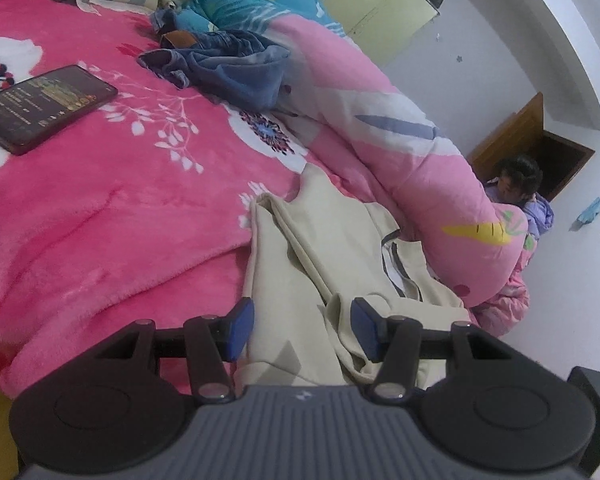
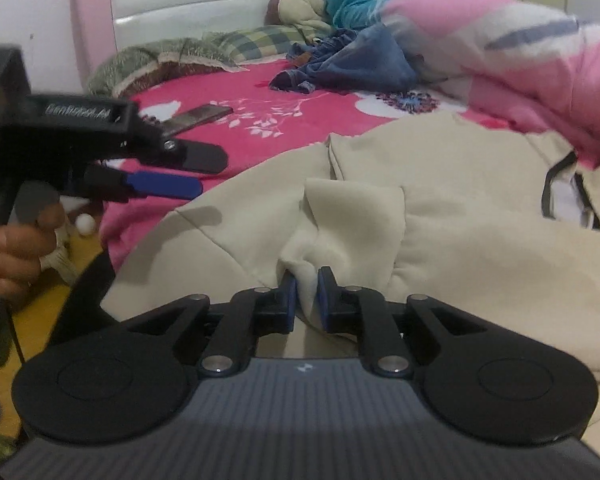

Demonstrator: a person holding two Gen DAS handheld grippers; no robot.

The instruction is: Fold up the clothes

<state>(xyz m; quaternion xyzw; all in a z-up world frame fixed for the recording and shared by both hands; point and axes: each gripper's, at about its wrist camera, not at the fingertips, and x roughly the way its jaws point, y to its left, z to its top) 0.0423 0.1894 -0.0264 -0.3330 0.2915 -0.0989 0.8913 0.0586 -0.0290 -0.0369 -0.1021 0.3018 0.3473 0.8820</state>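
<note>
On the bed's pink blanket [image 1: 112, 216], near its edge, a cream garment [image 2: 440, 216] is spread in loose folds, partly tucked under a pink quilt [image 1: 420, 168]. The right hand-held gripper [image 2: 305, 300] is closed narrowly on a bunched ridge of the garment, pinched between its blue pads [image 2: 288, 300]. The left hand-held gripper [image 1: 296, 330] is held wide over the garment's near end, with cloth seen between the jaws but nothing clamped; in the right view it is seen off to the side above the blanket. Jeans [image 1: 228, 64] and a phone [image 1: 40, 106] are left farther up the bed, well apart from the garment. Several layers may well be caught in the right pinch, so a lift could drag the whole garment into a heap instead of one edge. The quilt lying over the far side could hold that side down and skew any fold.
</note>
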